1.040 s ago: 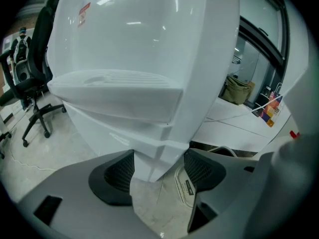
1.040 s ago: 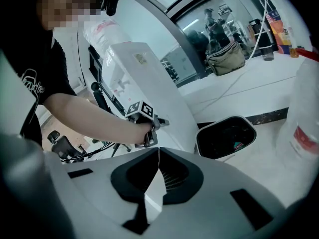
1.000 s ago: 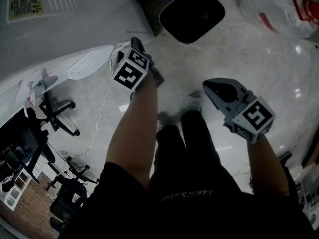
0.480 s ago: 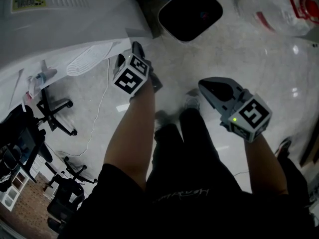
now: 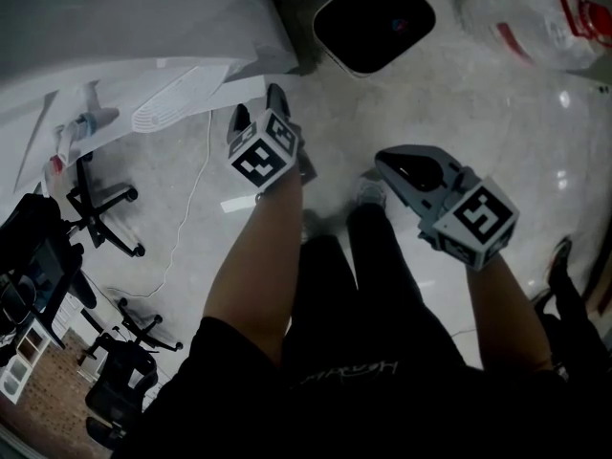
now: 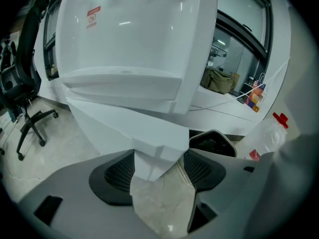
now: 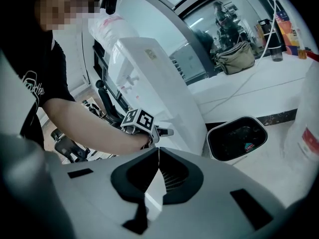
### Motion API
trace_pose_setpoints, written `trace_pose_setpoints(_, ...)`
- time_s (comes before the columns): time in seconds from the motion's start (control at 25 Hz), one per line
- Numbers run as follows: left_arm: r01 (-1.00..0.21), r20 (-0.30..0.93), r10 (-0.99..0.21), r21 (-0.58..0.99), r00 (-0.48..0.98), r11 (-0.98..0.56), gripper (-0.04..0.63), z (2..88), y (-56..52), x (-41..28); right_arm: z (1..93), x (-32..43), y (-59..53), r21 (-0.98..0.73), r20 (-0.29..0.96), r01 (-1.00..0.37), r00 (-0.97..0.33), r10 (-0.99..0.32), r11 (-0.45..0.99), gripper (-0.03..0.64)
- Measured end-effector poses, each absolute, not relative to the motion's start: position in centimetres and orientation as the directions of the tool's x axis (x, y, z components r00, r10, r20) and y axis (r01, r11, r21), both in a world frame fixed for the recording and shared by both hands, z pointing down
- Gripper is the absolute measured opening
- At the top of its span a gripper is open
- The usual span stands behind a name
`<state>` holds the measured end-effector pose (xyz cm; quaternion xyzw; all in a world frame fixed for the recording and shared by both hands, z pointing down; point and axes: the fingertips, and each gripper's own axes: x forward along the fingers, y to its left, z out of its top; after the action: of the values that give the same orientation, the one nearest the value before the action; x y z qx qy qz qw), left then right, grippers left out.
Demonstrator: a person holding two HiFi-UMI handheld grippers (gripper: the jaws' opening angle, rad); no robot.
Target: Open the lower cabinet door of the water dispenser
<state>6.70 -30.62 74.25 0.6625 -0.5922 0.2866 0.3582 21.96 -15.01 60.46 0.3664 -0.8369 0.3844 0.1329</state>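
The white water dispenser point(image 5: 143, 27) fills the upper left of the head view and stands tall in the left gripper view point(image 6: 129, 44). My left gripper point(image 5: 258, 105) reaches to its lower front. In the left gripper view a thick white corner of the lower cabinet door point(image 6: 152, 156) sits between the jaws point(image 6: 158, 166), and both pads lie against it. My right gripper point(image 5: 382, 161) hangs apart to the right over the floor, its jaws together on nothing point(image 7: 158, 156). The right gripper view shows the left gripper's marker cube point(image 7: 138, 119) at the dispenser point(image 7: 149, 68).
A black-lined waste bin point(image 5: 373, 22) stands just right of the dispenser. A plastic bag point(image 5: 545, 17) lies at the far right. Office chairs point(image 5: 96, 204) and a thin cable point(image 5: 191, 228) are on the floor at the left. The person's legs and shoes point(image 5: 368, 194) are below.
The left gripper has shifted slightly right along the dispenser's lower front. The right gripper has hardly moved. The view has drifted a little.
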Motion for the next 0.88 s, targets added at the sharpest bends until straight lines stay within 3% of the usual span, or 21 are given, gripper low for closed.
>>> trace_pose_setpoints(0.88,-0.981,0.848,-0.51,0.054,0.143,-0.185,0.313,74.1,-25.9,3.9,59.1,17.4,-14.1,-0.538,0.486,-0.723,-0.686,-0.542,0.432,0.014)
